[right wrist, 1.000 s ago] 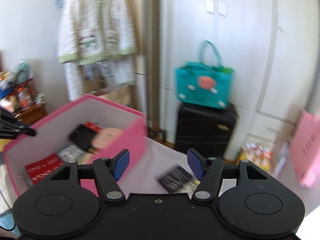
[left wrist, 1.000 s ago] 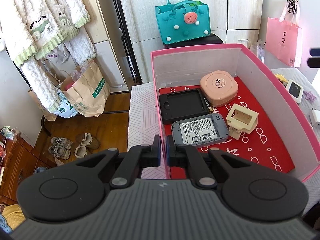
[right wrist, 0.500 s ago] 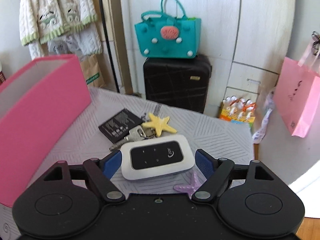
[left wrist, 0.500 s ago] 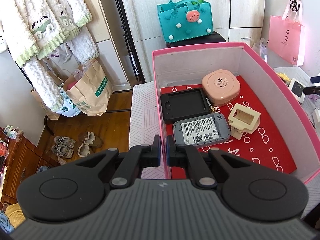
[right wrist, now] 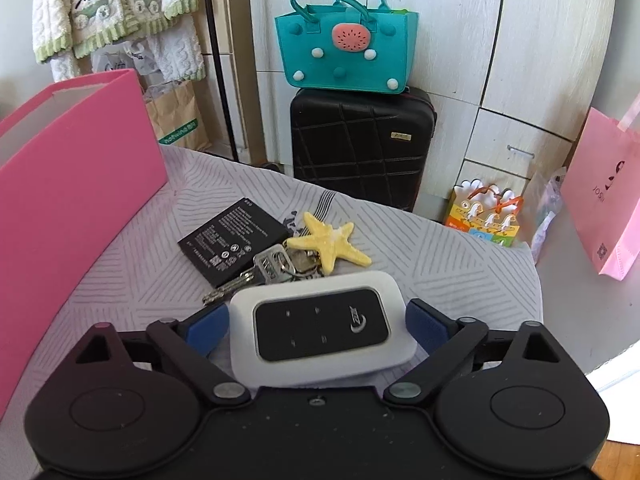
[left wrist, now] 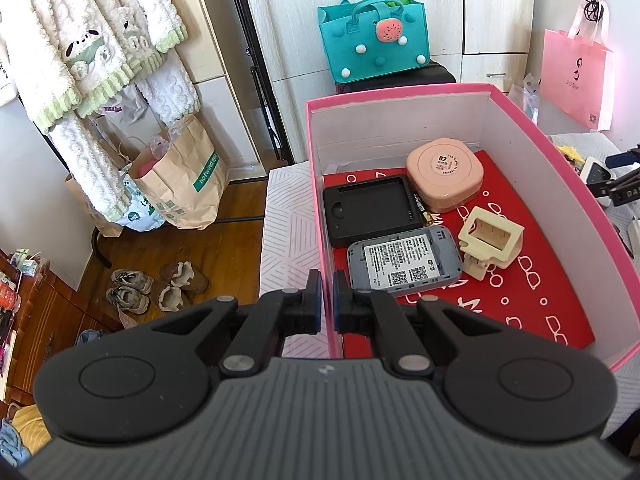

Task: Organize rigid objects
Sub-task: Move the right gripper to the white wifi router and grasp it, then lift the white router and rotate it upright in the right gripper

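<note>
On a worktop (right wrist: 440, 256) draped in a grey striped cloth, the right gripper (right wrist: 318, 326) straddles a white pocket router (right wrist: 320, 328) lying face up near the front edge; its jaws are opening, the blue pads stand clear on either side of the router and nothing is held. Just beyond the router, a bunch of keys (right wrist: 272, 266) lies with a yellow starfish charm (right wrist: 330, 242) and touches a black battery (right wrist: 232, 238) toward the middle of the surface. A pink box (left wrist: 520, 160) stands at the left edge of the worktop. The left gripper (left wrist: 327, 306) is pinched shut on the box's near left wall, one finger outside and one inside. Within the box, on a red lining printed with white spectacles, a round-cornered pink case (left wrist: 444, 172) sits at the far end, a black cover (left wrist: 370, 210) beside it along the left wall, a grey router (left wrist: 404, 262) turned label-up nearer the front, and a cream plastic holder (left wrist: 490, 240) to its right. Behind the worktop, a teal felt bag (right wrist: 346, 50) rests on a black suitcase (right wrist: 360, 142).
</note>
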Tool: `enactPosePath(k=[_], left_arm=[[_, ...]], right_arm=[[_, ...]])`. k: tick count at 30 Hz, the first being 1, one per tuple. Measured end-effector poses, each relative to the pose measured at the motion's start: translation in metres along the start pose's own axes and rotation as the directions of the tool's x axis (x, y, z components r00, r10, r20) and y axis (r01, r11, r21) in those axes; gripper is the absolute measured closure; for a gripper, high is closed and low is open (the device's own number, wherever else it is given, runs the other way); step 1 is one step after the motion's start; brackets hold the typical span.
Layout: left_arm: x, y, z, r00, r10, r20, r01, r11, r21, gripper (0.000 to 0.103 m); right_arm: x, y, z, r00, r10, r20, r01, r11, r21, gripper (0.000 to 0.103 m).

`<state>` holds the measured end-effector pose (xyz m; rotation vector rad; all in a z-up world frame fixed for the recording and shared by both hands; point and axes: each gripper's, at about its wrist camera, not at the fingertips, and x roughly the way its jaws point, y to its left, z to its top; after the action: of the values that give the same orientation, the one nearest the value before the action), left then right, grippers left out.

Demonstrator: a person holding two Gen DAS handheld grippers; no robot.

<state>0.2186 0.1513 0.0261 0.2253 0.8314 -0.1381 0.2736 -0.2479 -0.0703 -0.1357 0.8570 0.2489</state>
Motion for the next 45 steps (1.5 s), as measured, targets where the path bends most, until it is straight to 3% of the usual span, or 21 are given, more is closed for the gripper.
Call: enactPosePath(k=[4,10,16,22,32,40,45], left_arm=[[0.000,0.000,0.000,1.000,-0.001,0.000,0.001,1.000,0.000,0.098],[0.000,0.000,0.000,1.000,-0.003,0.003,0.003,1.000,0.002,0.098],[0.000,0.000,0.000,1.000,-0.001,0.003,0.001,1.000,0.004,0.098],[0.000,0.000,0.001,1.000,-0.006,0.004,0.006,1.000,0.003,0.098],[0.000,0.000,0.001,1.000,-0.005,0.005,0.005,1.000,0.003,0.098],[0.000,0.000,0.000,1.000,-0.005,0.005,0.005,1.000,0.004,0.098],[0.000,0.000,0.000,1.000,-0.005,0.005,0.005,1.000,0.003,0.097]], right_arm=[[0.009,0.008,0.001,0.999,-0.046,0.001,0.046,0.998,-0.049,0.001],[0.010,-0.009,0.001,1.000,0.015,-0.019,-0.015,1.000,0.001,0.000],[0.004,-0.011,-0.004,0.999,0.027,-0.030,-0.026,1.000,0.007,0.000],[-0.003,-0.027,-0.009,0.995,0.100,-0.023,-0.095,0.983,0.156,0.000],[-0.007,-0.020,-0.013,0.989,0.123,-0.077,-0.125,0.992,-0.019,0.000],[-0.009,-0.028,-0.013,0.982,0.167,-0.087,-0.169,0.985,-0.017,0.000],[-0.010,-0.023,-0.016,0.983,0.160,-0.090,-0.167,0.983,-0.075,0.000]])
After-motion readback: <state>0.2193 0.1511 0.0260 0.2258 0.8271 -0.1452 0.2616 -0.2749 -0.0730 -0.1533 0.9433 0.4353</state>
